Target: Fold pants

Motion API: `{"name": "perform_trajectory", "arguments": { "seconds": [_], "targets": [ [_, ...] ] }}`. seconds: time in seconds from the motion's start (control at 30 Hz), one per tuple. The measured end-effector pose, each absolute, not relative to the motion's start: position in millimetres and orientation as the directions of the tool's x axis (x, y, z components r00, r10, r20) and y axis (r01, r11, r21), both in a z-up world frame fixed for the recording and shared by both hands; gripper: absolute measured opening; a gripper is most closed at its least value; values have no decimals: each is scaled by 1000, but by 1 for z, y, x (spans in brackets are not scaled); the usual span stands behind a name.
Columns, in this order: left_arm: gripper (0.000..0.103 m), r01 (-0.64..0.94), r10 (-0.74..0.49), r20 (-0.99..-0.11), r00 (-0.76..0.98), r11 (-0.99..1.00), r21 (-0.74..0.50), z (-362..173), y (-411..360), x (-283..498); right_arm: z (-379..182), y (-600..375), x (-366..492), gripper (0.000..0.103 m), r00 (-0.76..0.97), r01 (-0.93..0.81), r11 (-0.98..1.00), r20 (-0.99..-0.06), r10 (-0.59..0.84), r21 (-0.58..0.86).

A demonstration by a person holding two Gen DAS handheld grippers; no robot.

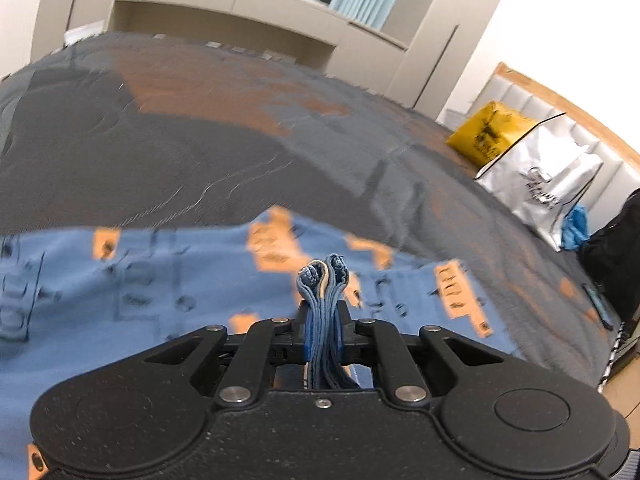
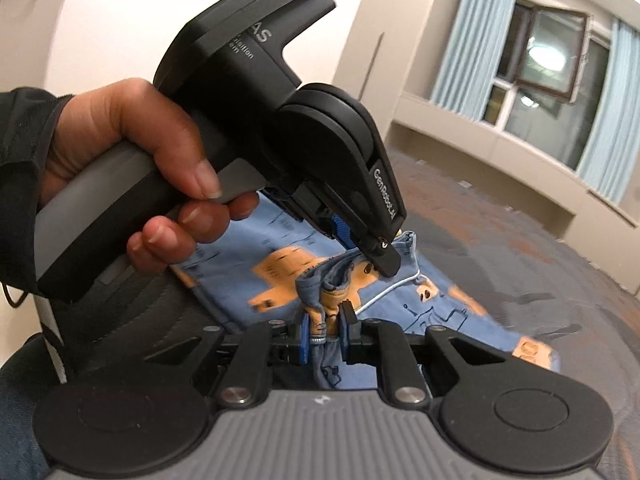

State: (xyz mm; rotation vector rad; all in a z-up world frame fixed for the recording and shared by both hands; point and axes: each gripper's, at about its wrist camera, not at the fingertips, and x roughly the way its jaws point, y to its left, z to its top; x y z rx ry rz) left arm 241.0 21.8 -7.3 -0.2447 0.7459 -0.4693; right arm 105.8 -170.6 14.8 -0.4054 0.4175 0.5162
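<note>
Both grippers are clamping bunched edges of the one pair of pants (image 1: pixel 160 280), the blue ones with orange patches, which are lying spread across the lower half of the left wrist view on the grey bed (image 1: pixel 200 152). The left gripper (image 1: pixel 323 320) is pinching several stacked layers, and the right gripper (image 2: pixel 325 326) is squeezing a gathered bit near the white drawstring (image 2: pixel 384 294). They're probably being held close together so the layers stay lined up for a fold. At the right edge, two bags are sitting: a yellow bag (image 1: pixel 486 136) and a silver bag (image 1: pixel 540 188).
</note>
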Motion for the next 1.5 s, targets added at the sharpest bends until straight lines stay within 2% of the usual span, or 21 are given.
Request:
{"name": "perform_trajectory", "arguments": {
  "seconds": [0.13, 0.2, 0.23, 0.3, 0.37, 0.4, 0.47, 0.5, 0.57, 0.73, 0.8, 0.97, 1.17, 1.27, 1.37, 1.5],
  "targets": [
    [15, 318, -506, -583, 636, 860, -399, -20, 31, 243, 7, -166, 109, 22, 778, -554, 790, -500, 380, -263],
    [20, 317, -500, -576, 647, 863, -393, -17, 33, 242, 9, -171, 109, 30, 777, -557, 792, -496, 388, -252],
    [24, 316, -493, -574, 654, 867, -385, -16, 32, 241, 11, -175, 108, 43, 773, -561, 792, -494, 398, -240],
    [38, 315, -478, -566, 671, 876, -366, -12, 30, 238, 17, -184, 104, 66, 776, -566, 791, -475, 416, -233],
    [63, 300, -451, -557, 697, 890, -345, -7, 28, 234, 21, -198, 103, 77, 804, -536, 807, -443, 397, -248],
    [69, 284, -424, -553, 717, 903, -324, -5, 27, 232, 23, -209, 103, 80, 821, -510, 822, -429, 377, -254],
    [78, 263, -379, -546, 747, 923, -281, -1, 24, 231, 26, -228, 106, 97, 861, -441, 855, -399, 316, -273],
    [81, 252, -357, -547, 757, 932, -260, 0, 21, 232, 27, -239, 111, 99, 879, -404, 869, -382, 283, -286],
    [93, 234, -328, -555, 764, 943, -235, 0, 17, 234, 29, -259, 124, 102, 914, -315, 893, -357, 194, -321],
    [95, 172, -199, -592, 781, 980, -102, -6, 4, 242, 22, -289, 174, 103, 954, -78, 879, -292, -72, -471],
    [96, 150, -144, -601, 786, 988, -40, -10, 0, 244, 14, -294, 194, 103, 946, -47, 864, -299, -123, -502],
    [103, 143, -87, -585, 806, 989, 49, -14, -5, 242, -11, -299, 226, 103, 917, -107, 844, -380, -120, -526],
    [102, 123, -78, -548, 833, 991, 45, -3, -4, 226, -5, -307, 202, 103, 937, -67, 869, -331, -115, -491],
    [102, 126, -84, -512, 855, 991, 48, -4, 1, 210, 0, -307, 177, 103, 936, -92, 883, -343, -81, -461],
    [102, 113, -50, -544, 838, 990, 82, -14, 0, 207, -12, -301, 167, 103, 927, -105, 851, -359, -104, -515],
    [102, 93, -61, -505, 861, 995, 38, -8, 14, 180, 3, -298, 152, 103, 941, -69, 860, -318, -112, -505]
  ]
}}
